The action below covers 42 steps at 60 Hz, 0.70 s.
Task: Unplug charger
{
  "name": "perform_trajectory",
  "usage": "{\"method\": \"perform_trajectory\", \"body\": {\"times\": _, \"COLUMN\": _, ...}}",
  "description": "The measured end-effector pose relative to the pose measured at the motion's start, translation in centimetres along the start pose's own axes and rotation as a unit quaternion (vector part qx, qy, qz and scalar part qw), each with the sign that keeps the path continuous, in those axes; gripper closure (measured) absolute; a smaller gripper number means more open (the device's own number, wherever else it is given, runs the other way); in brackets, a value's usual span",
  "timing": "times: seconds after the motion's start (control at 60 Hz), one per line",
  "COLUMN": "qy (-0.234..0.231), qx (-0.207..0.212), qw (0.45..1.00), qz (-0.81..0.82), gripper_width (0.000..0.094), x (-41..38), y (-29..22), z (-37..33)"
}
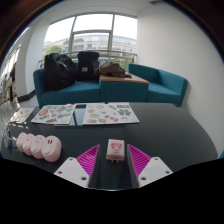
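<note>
Nearest the lens, the gripper (114,168) has its two white fingers spread apart, each with a pink pad (89,156) on its inner face. Between the pads stands the charger (115,150), a small pale block with a pinkish face; a gap shows on either side of it, so the fingers are about it rather than pressing on it. It appears to sit upright on the dark grey table (170,130), though what it is plugged into is hidden low between the fingers.

To the left of the fingers, near the table's edge, lies a row of rounded pink objects (38,146), close together. Farther off on the table lie two printed sheets (82,114) side by side, covered with small coloured pictures too small to make out.

Beyond the table stands a teal sofa (70,85) on the far left with dark bags (62,68) on its seat, and a teal armchair (165,86) on the far right. Between them is a low wooden table (125,75). Behind them large windows (95,35) show daylight
</note>
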<state>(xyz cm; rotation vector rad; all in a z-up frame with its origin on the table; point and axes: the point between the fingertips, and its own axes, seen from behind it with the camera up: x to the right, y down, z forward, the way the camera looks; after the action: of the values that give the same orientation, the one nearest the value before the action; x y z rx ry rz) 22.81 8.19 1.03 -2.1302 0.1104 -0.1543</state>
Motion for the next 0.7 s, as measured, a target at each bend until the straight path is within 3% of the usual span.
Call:
{"method": "perform_trajectory", "body": {"times": 0.05, "qy": 0.008, "qx": 0.021, "qw": 1.000, "qz": -0.002, "gripper_width": 0.0349, "x": 0.3, "y": -1.4, "z": -1.3}}
{"method": "perform_trajectory", "body": {"times": 0.15, "qy": 0.005, "qx": 0.078, "qw": 0.997, "qz": -0.004, "gripper_width": 0.0257, "x": -0.5, "y": -5.7, "z": -5.9}}
{"method": "perform_trajectory", "body": {"times": 0.25, "qy": 0.004, "qx": 0.129, "qw": 0.992, "qz": -0.007, "gripper_width": 0.0087, "x": -1.8, "y": -9.8, "z": -12.7}}
{"method": "perform_trajectory", "body": {"times": 0.433, "qy": -0.028, "qx": 0.175, "qw": 0.984, "qz": 0.016, "gripper_width": 0.0097, "x": -5.9, "y": -12.4, "z": -25.0}}
{"method": "perform_trajectory", "body": {"times": 0.7, "qy": -0.064, "qx": 0.172, "qw": 0.983, "qz": -0.002, "gripper_width": 0.0087, "x": -12.5, "y": -6.8, "z": -34.3}}
